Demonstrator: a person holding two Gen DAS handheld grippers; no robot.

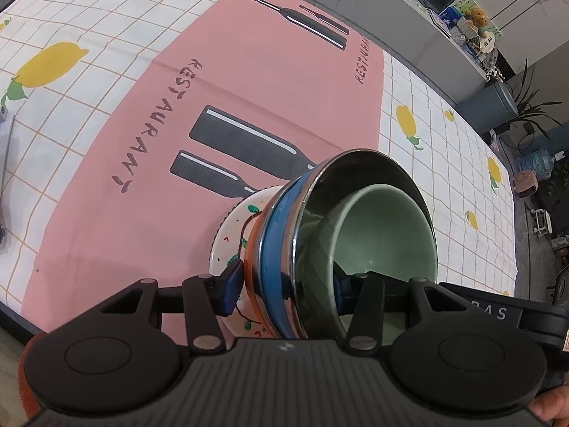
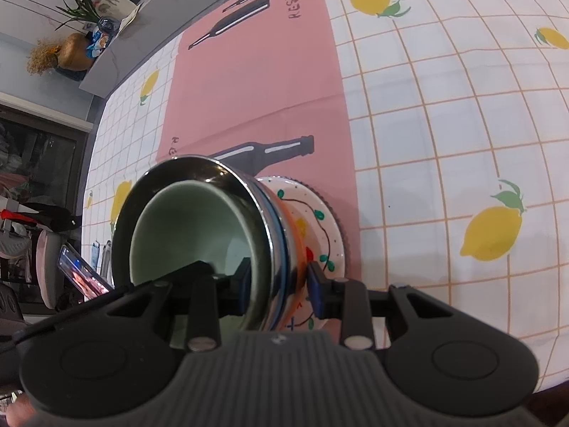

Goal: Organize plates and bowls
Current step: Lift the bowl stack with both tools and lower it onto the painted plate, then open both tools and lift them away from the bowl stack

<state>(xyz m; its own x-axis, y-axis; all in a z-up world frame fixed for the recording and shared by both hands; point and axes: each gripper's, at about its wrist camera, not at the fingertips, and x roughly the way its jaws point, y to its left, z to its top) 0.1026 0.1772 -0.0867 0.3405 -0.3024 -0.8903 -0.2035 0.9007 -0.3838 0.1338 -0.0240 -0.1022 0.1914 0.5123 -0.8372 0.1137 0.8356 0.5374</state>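
- Both my grippers are on the one stack of bowls, sitting on the pink placemat [image 1: 249, 82] with its bottle prints and "RESTAURANT" lettering, laid over the lemon-print tablecloth [image 2: 444, 114].
- My left gripper [image 1: 286, 290] straddles the near wall of the stack: one blue pad is outside against the painted bowl, the other is inside the pale green bowl, so it's clamped across the nested rims.
- My right gripper [image 2: 281, 284] does the same from the other side: one finger reaches down inside the green bowl, the other blue pad presses on the outside, pinching the walls between them.
- The stack itself: a pale green ceramic bowl [image 1: 387, 227] nests in a shiny steel bowl [image 1: 370, 163] with a blue band on its outside, over an orange-edged layer below.
- At the bottom is a white bowl painted with green leaves and red and yellow dots [image 2: 320, 220], touching the mat.
- Far off, past the table's edge, a shelf holds a potted plant [image 2: 80, 7]; a phone [image 2: 83, 277] leans at the left of the right wrist view.
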